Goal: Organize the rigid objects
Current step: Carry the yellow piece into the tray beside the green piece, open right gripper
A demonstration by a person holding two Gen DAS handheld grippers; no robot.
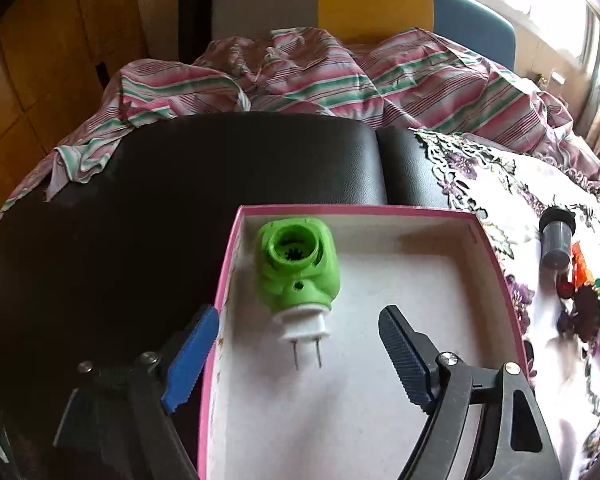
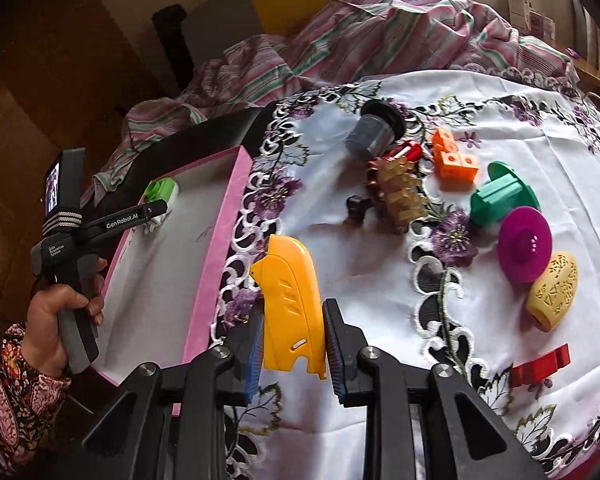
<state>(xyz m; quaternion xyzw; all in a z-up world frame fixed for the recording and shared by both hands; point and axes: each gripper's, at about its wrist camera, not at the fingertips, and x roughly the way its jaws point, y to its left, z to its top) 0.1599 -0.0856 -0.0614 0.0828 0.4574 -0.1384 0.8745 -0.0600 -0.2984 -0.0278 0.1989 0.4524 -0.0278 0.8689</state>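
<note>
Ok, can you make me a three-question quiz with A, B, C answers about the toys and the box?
1. Where is the green plug?
A on the tablecloth
B inside the pink box
C on the bed

2. What colour is the piece in the right gripper?
A yellow
B purple
C red

3. How is the left gripper?
A shut on the plug
B open
C holding a cup

Answers: B, it lies on the box floor; A, the yellow piece sits between the fingers; B, its fingers stand apart, touching nothing.

Striped bedsheet (image 1: 380, 76) lies rumpled behind — embroidered floral tablecloth (image 2: 380, 280) nearer.
</note>
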